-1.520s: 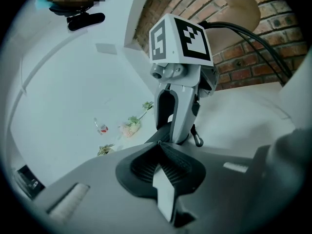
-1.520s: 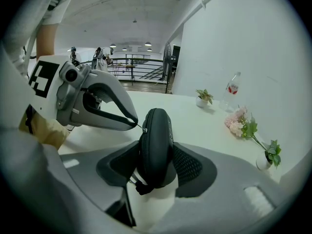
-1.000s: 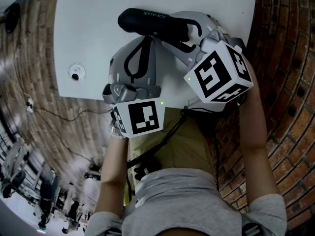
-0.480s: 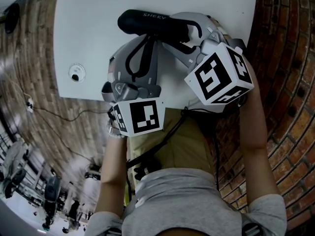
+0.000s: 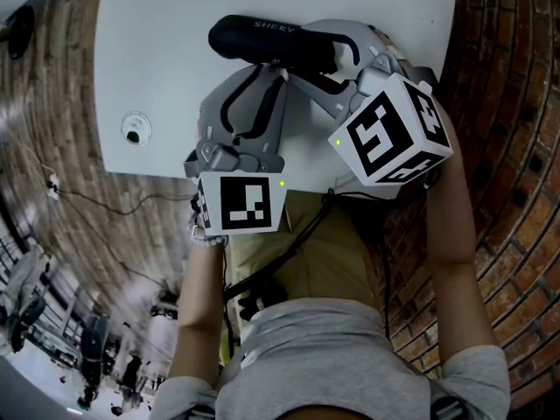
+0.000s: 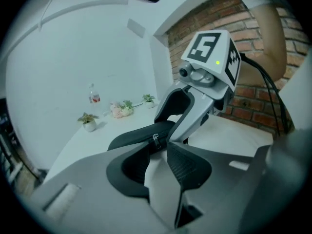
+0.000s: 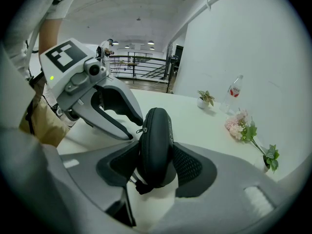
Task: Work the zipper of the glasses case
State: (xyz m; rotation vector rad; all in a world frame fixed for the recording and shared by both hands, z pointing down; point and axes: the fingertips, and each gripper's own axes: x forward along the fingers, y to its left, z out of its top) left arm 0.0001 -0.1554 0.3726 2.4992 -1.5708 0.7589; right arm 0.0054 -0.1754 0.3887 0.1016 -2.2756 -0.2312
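A black glasses case (image 5: 267,40) lies across the white table (image 5: 157,59). My right gripper (image 5: 337,59) is shut on its right end; in the right gripper view the case (image 7: 157,130) stands on edge, squeezed between both pads. My left gripper (image 5: 267,75) is at the case's near side, and its jaws have just been opening. In the left gripper view they stand apart (image 6: 157,152), and the small metal zipper pull (image 6: 155,141) hangs at the gap between the tips, with no pad pressing on it. That pull (image 7: 141,129) also shows in the right gripper view.
A small round white disc (image 5: 134,129) lies near the table's front left edge. A potted plant (image 6: 88,121), pink flowers (image 6: 119,109) and a bottle (image 6: 92,95) stand at the far side. The person's lap is just below the table edge, with brick floor to both sides.
The left gripper's jaws have spread wide apart, and its marker cube has rolled slightly. The case and the right gripper have stayed where they were.
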